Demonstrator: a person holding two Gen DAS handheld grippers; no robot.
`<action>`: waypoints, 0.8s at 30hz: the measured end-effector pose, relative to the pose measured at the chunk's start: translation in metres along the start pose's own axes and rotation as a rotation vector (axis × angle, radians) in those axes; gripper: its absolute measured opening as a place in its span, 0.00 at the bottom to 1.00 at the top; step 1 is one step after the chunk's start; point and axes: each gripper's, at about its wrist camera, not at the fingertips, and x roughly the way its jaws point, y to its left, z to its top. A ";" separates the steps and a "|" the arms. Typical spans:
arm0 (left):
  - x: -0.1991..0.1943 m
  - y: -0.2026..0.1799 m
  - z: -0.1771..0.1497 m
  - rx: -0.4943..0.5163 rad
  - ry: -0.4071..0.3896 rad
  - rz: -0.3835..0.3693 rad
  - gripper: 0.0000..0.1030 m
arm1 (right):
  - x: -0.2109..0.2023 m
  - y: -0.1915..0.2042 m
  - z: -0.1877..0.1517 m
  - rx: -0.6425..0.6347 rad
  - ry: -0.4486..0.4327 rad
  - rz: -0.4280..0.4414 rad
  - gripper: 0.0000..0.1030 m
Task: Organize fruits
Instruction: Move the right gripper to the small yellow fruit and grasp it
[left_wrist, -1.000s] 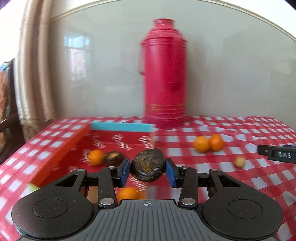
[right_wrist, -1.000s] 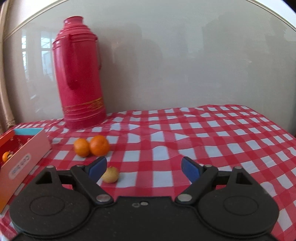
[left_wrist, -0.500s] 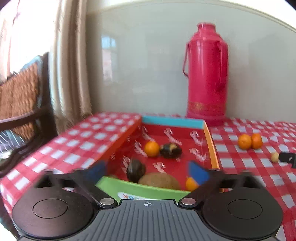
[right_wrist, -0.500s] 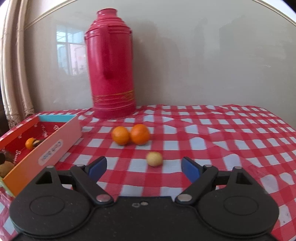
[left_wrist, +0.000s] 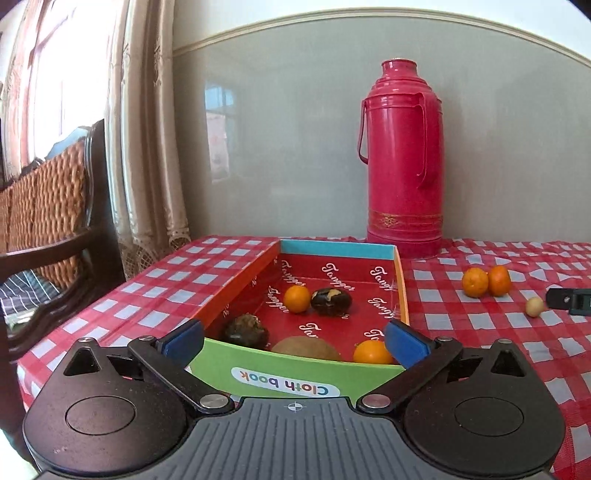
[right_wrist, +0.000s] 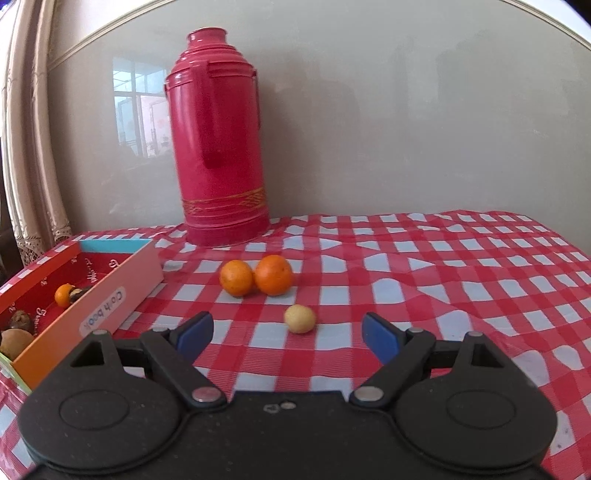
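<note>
A shallow red-lined box (left_wrist: 288, 373) with a green front wall holds two dark fruits (left_wrist: 330, 301) (left_wrist: 245, 329), a brown kiwi (left_wrist: 306, 348) and two oranges (left_wrist: 297, 298) (left_wrist: 372, 352). My left gripper (left_wrist: 294, 339) is open and empty, just in front of the box's near wall. On the cloth lie two oranges (right_wrist: 236, 277) (right_wrist: 273, 274) and a small yellow fruit (right_wrist: 300, 318). My right gripper (right_wrist: 287, 332) is open and empty, with the yellow fruit just beyond its fingertips. The box also shows at the left of the right wrist view (right_wrist: 110, 299).
A tall red thermos (left_wrist: 403, 158) stands at the back against the wall, also in the right wrist view (right_wrist: 219, 147). A red checked tablecloth (right_wrist: 443, 277) covers the table. A wicker chair (left_wrist: 44, 206) and a curtain (left_wrist: 147, 129) stand past the table's left edge.
My left gripper let go of the dark fruit, which now lies in the box, opened and drew back to the box's front. My right gripper moved closer to the yellow fruit.
</note>
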 end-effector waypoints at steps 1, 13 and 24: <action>-0.001 -0.003 0.000 0.008 -0.004 0.005 1.00 | -0.001 -0.003 0.000 0.003 0.000 -0.003 0.79; 0.013 -0.014 0.003 -0.004 0.019 0.035 1.00 | 0.000 -0.011 0.000 -0.039 -0.003 -0.028 0.78; 0.032 0.009 0.008 -0.067 0.026 0.066 1.00 | 0.024 0.006 0.006 -0.077 0.032 -0.007 0.65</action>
